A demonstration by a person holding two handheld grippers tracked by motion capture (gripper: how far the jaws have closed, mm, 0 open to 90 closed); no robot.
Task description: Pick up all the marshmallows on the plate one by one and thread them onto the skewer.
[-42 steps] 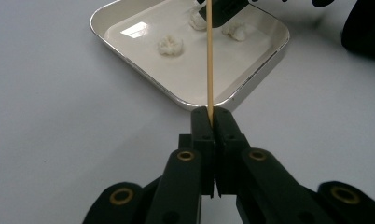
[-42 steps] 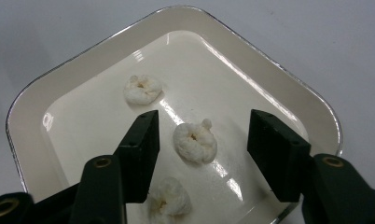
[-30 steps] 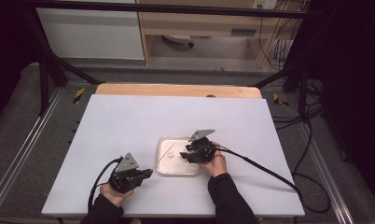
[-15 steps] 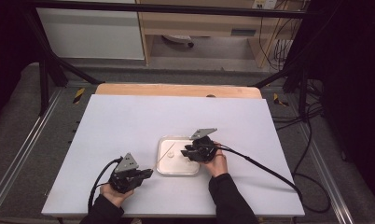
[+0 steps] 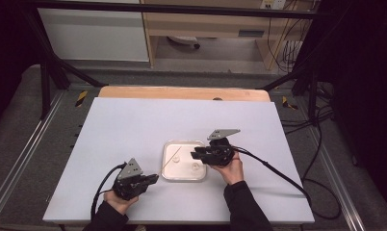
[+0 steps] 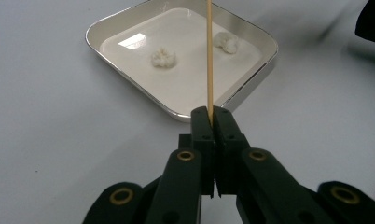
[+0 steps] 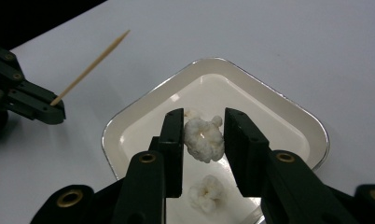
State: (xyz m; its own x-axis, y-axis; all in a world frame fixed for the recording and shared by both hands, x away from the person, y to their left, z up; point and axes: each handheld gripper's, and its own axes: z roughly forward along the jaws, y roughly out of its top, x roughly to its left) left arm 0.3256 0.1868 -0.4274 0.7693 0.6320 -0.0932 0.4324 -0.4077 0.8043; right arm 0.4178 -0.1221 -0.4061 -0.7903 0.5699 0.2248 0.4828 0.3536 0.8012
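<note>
We are watching from above a white square tray [image 5: 167, 173] near the middle of the table [image 5: 134, 125]. Against the frames a second and half a second back, little is differing: both grippers are staying where they were, the right one easing slightly over the tray's right edge.

Left gripper [image 6: 212, 116], just left of the tray, is clamping a thin wooden skewer [image 6: 209, 56] that is pointing over the tray.

Right gripper [image 7: 203, 135] is holding its jaws apart around a piece of popcorn [image 7: 203, 137]; whether the piece is lifted clear of the tray floor, we cannot tell. A second piece [image 7: 204, 192] is lying in the tray.

We are judging that threading popcorn onto the skewer is coming next.
</note>
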